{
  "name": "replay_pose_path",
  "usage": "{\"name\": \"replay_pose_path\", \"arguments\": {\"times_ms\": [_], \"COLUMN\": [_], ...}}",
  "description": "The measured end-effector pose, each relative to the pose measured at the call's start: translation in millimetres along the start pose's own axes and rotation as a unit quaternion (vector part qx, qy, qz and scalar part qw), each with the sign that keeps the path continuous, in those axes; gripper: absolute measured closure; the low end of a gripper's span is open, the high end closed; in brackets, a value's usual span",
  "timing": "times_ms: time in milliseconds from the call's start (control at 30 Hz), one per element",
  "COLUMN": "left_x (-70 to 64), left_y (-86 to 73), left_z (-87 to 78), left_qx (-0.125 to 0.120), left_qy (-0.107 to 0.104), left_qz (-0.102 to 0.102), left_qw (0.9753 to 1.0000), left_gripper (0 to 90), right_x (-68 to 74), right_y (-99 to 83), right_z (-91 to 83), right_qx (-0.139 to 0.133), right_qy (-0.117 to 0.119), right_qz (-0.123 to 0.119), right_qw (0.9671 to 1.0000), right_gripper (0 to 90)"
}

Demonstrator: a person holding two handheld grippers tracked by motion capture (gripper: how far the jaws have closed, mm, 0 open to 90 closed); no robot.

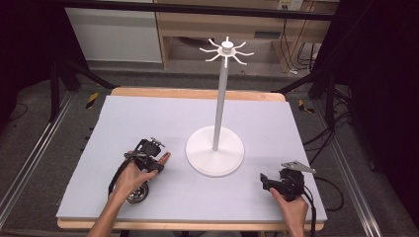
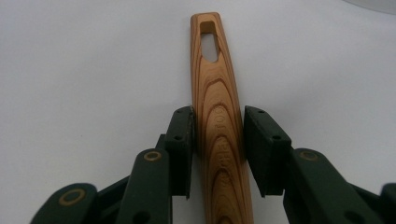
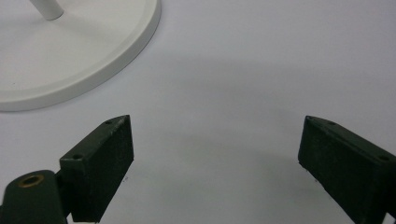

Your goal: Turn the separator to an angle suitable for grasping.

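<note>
Left gripper (image 2: 218,140) low over the table (image 1: 148,118), jaws clamped on a wooden handle (image 2: 217,93) lying flat; the left gripper view shows its grain, a slotted hole at the far tip and engraved lettering, unreadable. High view shows a round metal end (image 1: 138,194) under the left hand (image 1: 131,177). Right gripper (image 3: 215,154) released, jaws wide over bare mat at the near right. Beyond, a white stand (image 1: 215,148) with hooked top, mid-table.

Bright even overhead light, soft shadows, dark surroundings, slightly blurred close-ups.
</note>
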State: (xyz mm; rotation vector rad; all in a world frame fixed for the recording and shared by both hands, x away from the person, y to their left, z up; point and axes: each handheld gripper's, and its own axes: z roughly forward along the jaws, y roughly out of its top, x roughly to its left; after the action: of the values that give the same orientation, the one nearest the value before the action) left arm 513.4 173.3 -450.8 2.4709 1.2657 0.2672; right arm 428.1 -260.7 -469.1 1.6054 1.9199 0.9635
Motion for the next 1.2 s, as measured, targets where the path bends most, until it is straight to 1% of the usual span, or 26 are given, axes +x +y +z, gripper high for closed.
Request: {"name": "replay_pose_path", "arguments": {"times_ms": [33,67,133,200,233,333,367,400,433,467,500,567,633,800,867,933,1033,1200], "left_x": [0.5,1.0,1.8,1.1,0.8,0.8,0.8,0.8,0.7,0.7,0.7,2.2,2.5,3.1,5.0,6.2,6.1,5.4], "left_y": [-0.1,-0.5,-1.1,-1.3,-1.0,0.6,0.8,0.7,0.2,-0.5,-1.5,-3.1,-4.3,-6.0,-6.3,-7.2,-9.1,-12.0], "left_z": [-0.4,-0.4,-0.2,-0.2,-0.4,-0.5,-0.5,-0.5,-0.3,-0.5,-0.3,-0.9,-0.6,-1.8,-4.7,-8.9,-13.8,-22.0], "left_qx": [0.003,0.001,-0.002,-0.004,-0.002,0.004,0.005,0.005,0.002,0.000,-0.006,-0.009,-0.017,-0.023,-0.028,-0.038,-0.043,-0.060], "left_qy": [0.000,-0.001,-0.004,-0.001,0.002,0.003,0.003,0.003,0.002,0.003,0.002,-0.001,-0.004,-0.008,-0.016,-0.018,-0.015,-0.014], "left_qz": [0.001,-0.003,-0.010,-0.012,-0.007,-0.007,-0.007,-0.007,-0.010,-0.010,-0.013,-0.009,-0.016,-0.011,-0.010,-0.012,-0.009,-0.008], "left_qw": [1.0000,1.0000,0.9999,0.9999,1.0000,1.0000,1.0000,1.0000,0.9999,0.9999,0.9999,0.9999,0.9997,0.9996,0.9994,0.9991,0.9989,0.9981], "left_gripper": [63.5,63.9,64.7,65.6,66.6,67.2,67.3,67.3,67.3,67.4,67.4,67.4,67.4,67.4,67.4,67.5,67.5,67.5], "right_x": [0.3,-0.8,-0.5,-0.4,-0.4,-0.5,0.5,0.5,0.5,-0.5,-0.5,-0.7,-0.8,-0.9,-0.9,-1.0,-1.0,-0.9], "right_y": [0.0,0.1,0.1,0.1,0.1,0.0,-0.2,-0.2,-0.2,0.0,0.0,0.0,0.0,0.1,0.1,0.1,0.1,0.1], "right_z": [-0.1,0.0,0.3,0.6,0.9,1.3,1.2,1.2,1.1,1.1,1.1,1.0,0.9,0.8,0.7,0.6,0.5,0.4], "right_qx": [0.000,0.000,0.002,0.003,0.003,0.004,0.006,0.006,0.006,0.004,0.004,0.004,0.004,0.006,0.006,0.005,0.005,0.005], "right_qy": [0.000,0.000,0.001,0.001,0.001,0.001,0.002,0.002,0.002,0.001,0.001,0.001,0.000,0.000,0.001,0.000,0.001,0.001], "right_qz": [0.003,-0.004,-0.002,-0.002,-0.002,-0.004,0.002,0.002,0.002,-0.004,-0.003,-0.003,-0.003,-0.001,0.000,-0.002,-0.001,-0.002], "right_qw": [1.0000,1.0000,1.0000,1.0000,1.0000,1.0000,1.0000,1.0000,1.0000,1.0000,1.0000,1.0000,1.0000,1.0000,1.0000,1.0000,1.0000,1.0000], "right_gripper": [10.8,10.8,10.9,10.8,10.8,10.8,10.9,10.8,10.9,10.9,10.8,10.9,10.8,10.9,10.9,10.9,10.9,10.9]}}
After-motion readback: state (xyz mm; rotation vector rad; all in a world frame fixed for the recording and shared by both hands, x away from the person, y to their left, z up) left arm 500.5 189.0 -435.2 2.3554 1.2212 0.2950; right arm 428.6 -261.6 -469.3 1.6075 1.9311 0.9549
